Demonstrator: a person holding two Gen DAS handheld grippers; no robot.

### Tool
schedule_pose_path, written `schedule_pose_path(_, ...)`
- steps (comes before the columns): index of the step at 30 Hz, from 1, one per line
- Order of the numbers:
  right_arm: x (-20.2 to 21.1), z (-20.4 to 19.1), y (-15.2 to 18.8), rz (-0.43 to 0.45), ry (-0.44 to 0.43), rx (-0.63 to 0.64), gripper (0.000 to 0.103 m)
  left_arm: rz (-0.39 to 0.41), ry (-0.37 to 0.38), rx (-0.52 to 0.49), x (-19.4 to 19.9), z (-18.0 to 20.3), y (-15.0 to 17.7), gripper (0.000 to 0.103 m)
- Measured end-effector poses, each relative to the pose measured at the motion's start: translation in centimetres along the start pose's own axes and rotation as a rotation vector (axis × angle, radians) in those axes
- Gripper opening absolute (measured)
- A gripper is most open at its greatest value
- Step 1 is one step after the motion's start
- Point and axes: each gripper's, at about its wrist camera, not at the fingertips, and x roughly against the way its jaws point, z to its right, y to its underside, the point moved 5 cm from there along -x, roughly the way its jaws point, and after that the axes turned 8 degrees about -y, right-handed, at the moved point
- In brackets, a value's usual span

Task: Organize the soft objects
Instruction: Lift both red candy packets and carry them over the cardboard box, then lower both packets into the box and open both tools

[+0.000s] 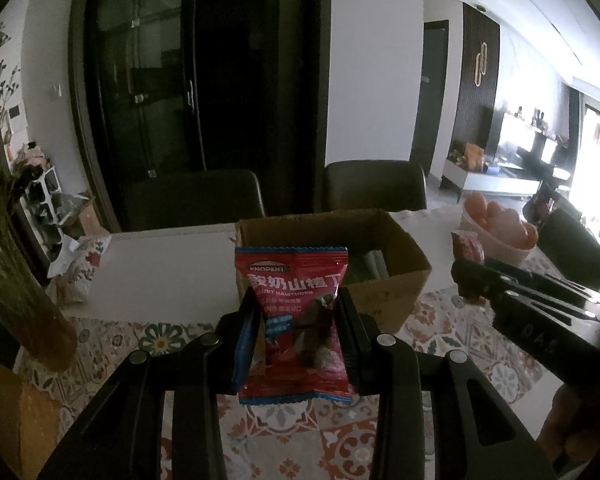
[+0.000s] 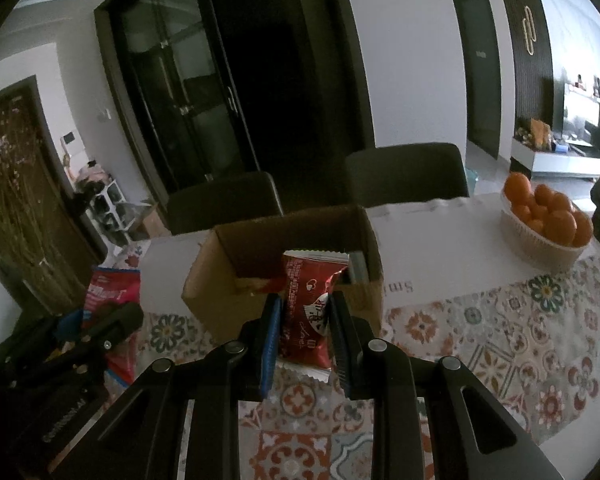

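Surface (image 2: 440, 264): a long table, white strip down the far half, patterned floral cloth (image 2: 500, 344) over the near half. Two dark chairs (image 2: 406, 174) stand at the far edge.

Open cardboard box (image 2: 284, 272) sits mid-surface where cloth meets white strip, mouth up, a few packets already inside near its right wall. Judged to be the drop target for both packets.

White basket of oranges (image 2: 546, 220) far right, well apart from the box.

Left gripper (image 1: 296, 344): jaws clenched on a red hawthorn snack packet (image 1: 294, 320), held upright by its lower half, blue-trimmed top seam standing free in front of the box's near wall.

Right gripper (image 2: 304, 340): jaws clamped on a smaller red wrapped snack (image 2: 306, 308), also upright, its top edge overlapping the box's near rim in this view. In the left wrist view this gripper sits to the right, just beside the box.

Both packets are off the surface, near side of the box, neither inside yet.

Doing it well, as I judge it:
- Carry each packet clear over the near rim before letting go; the tall seam could catch the cardboard.
- Enter one gripper at a time, since the mouth is narrow for two.
- Keep the squeeze light; the contents look crushable.
- Release low, into the emptier left part.
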Motion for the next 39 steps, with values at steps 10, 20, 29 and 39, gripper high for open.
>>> schedule_pose_path(10, -1.9, -0.2, -3.0, 0.022, -0.012, 0.021, 0.026, 0.021, -0.030, -0.007, -2.1, 0.1, -2.3, 0.037)
schedule_pose_path(20, -4.6, 0.2, -5.5, 0.019, -0.005, 0.036, 0.026, 0.033, -0.043, -0.016, -4.6, 0.0, -4.6, 0.037)
schedule_pose_path(29, -7.7, 1.6, -7.0, -0.020, -0.005, 0.020, 0.026, -0.036, -0.031, -0.030, -8.7, 0.8, -5.8, 0.037)
schedule_pose_path(39, -11.5, 2.8, -7.6, -0.081, 0.003, 0.006, 0.026, -0.155, -0.010, -0.032, -13.6, 1.2, -5.3, 0.037)
